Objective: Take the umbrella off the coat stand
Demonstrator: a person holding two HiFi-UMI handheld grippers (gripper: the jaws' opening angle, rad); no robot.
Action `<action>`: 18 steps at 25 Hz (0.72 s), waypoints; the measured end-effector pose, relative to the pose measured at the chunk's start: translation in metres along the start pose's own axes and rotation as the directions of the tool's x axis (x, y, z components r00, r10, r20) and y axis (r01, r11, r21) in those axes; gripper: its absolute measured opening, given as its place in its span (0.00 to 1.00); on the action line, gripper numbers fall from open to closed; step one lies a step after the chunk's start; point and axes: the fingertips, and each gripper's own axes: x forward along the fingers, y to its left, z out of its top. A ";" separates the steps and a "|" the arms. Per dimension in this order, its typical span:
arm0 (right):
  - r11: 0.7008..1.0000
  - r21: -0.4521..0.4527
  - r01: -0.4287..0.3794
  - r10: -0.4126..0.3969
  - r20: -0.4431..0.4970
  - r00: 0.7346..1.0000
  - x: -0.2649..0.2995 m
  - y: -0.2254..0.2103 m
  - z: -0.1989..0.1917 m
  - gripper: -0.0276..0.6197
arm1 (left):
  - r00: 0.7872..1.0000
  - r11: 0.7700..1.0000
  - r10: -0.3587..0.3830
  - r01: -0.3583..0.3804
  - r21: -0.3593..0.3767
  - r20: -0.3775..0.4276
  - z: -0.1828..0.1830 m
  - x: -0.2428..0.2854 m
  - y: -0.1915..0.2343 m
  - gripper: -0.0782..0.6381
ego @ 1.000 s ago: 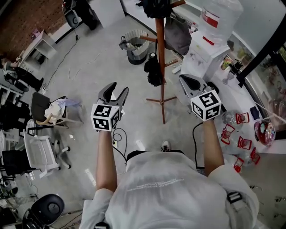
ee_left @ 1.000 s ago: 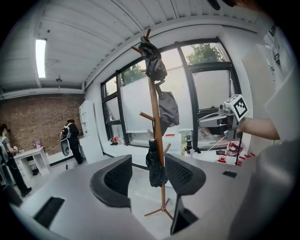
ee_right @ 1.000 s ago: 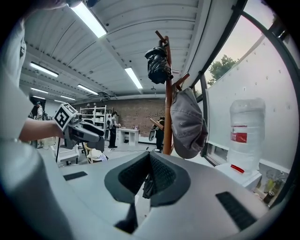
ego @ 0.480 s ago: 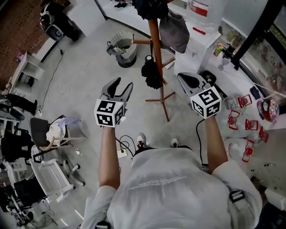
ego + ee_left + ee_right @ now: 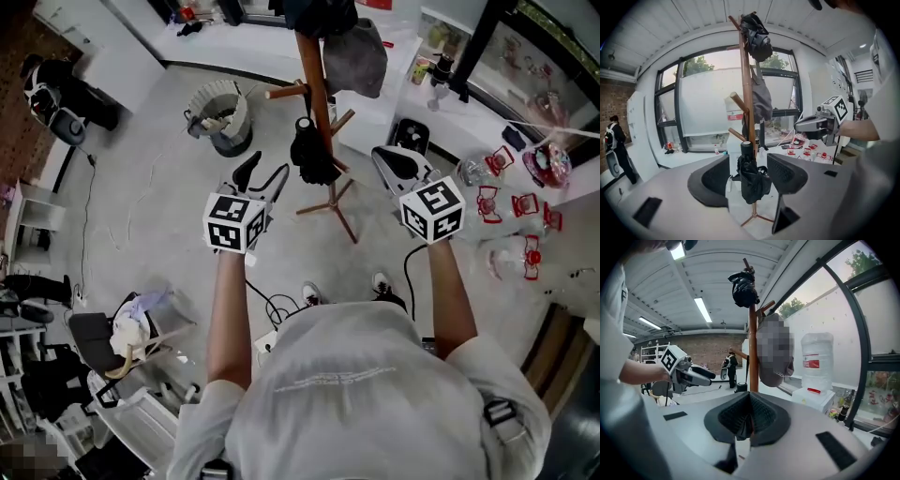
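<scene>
Black folded umbrella [image 5: 751,174] hangs upright off the coat stand [image 5: 746,84] dead ahead of my left claw [image 5: 265,175], framed between its opening jaws, untouched. Left's nearer; right claw [image 5: 394,161] is shut, empty, off to the side.

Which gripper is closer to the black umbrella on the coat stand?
Left. The left gripper, jaws opening and empty, points at the umbrella just ahead; the right gripper, shut, hangs farther off its other side.

The left claw [image 5: 267,172] has swung nearer the hanging umbrella [image 5: 307,156], jaws opening with nothing between them.
</scene>
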 end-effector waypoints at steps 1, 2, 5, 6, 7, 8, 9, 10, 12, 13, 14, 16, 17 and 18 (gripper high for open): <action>1.000 0.007 0.017 -0.017 -0.001 1.000 0.000 0.000 -0.001 0.08 | 1.000 1.000 -0.022 0.022 0.006 -0.003 -0.001 0.006 -0.001 0.49; 0.999 0.015 0.033 -0.033 -0.002 0.999 0.000 0.000 -0.002 0.08 | 0.999 0.999 -0.045 0.045 0.011 -0.008 -0.002 0.012 -0.002 0.49; 0.997 0.036 0.069 -0.069 -0.010 0.998 0.000 0.001 -0.006 0.08 | 0.994 0.994 -0.108 0.109 0.022 -0.025 -0.007 0.031 -0.004 0.52; 0.996 0.039 0.077 -0.077 -0.014 0.997 0.001 0.002 -0.007 0.08 | 0.992 0.992 -0.125 0.126 0.024 -0.029 -0.009 0.037 -0.005 0.53; 0.996 0.040 0.084 -0.083 -0.020 0.996 0.002 0.003 -0.009 0.08 | 0.990 0.990 -0.140 0.141 0.026 -0.033 -0.011 0.043 -0.005 0.53; 0.995 0.039 0.091 -0.090 -0.027 0.996 0.003 0.004 -0.011 0.08 | 0.987 0.988 -0.154 0.155 0.026 -0.036 -0.013 0.049 -0.005 0.53; 0.994 0.039 0.099 -0.098 -0.035 0.995 0.004 0.005 -0.013 0.08 | 0.985 0.986 -0.167 0.168 0.025 -0.039 -0.016 0.055 -0.006 0.54; 0.993 0.040 0.110 -0.108 -0.042 0.993 0.003 0.006 -0.015 0.08 | 0.983 0.983 -0.180 0.181 0.024 -0.043 -0.019 0.060 -0.006 0.55; 0.990 0.043 0.136 -0.133 -0.055 0.990 0.002 0.007 -0.020 0.08 | 0.976 0.977 -0.211 0.212 0.019 -0.054 -0.026 0.071 -0.008 0.56; 0.988 0.046 0.149 -0.146 -0.062 0.987 0.002 0.008 -0.022 0.08 | 0.971 0.973 -0.230 0.232 0.015 -0.060 -0.030 0.075 -0.009 0.57; 0.986 0.048 0.161 -0.158 -0.067 0.985 0.002 0.009 -0.025 0.08 | 0.966 0.968 -0.249 0.251 0.012 -0.065 -0.034 0.080 -0.010 0.58; 0.982 0.053 0.183 -0.179 -0.074 0.981 0.001 0.010 -0.029 0.08 | 0.959 0.961 -0.275 0.276 0.007 -0.076 -0.042 0.088 -0.011 0.61; 0.980 0.057 0.192 -0.188 -0.075 0.979 0.000 0.010 -0.030 0.08 | 0.956 0.959 -0.281 0.283 0.004 -0.080 -0.045 0.093 -0.010 0.62; 0.978 0.060 0.200 -0.195 -0.078 0.978 0.001 0.010 -0.032 0.08 | 0.954 0.958 -0.287 0.288 -0.001 -0.084 -0.049 0.097 -0.010 0.63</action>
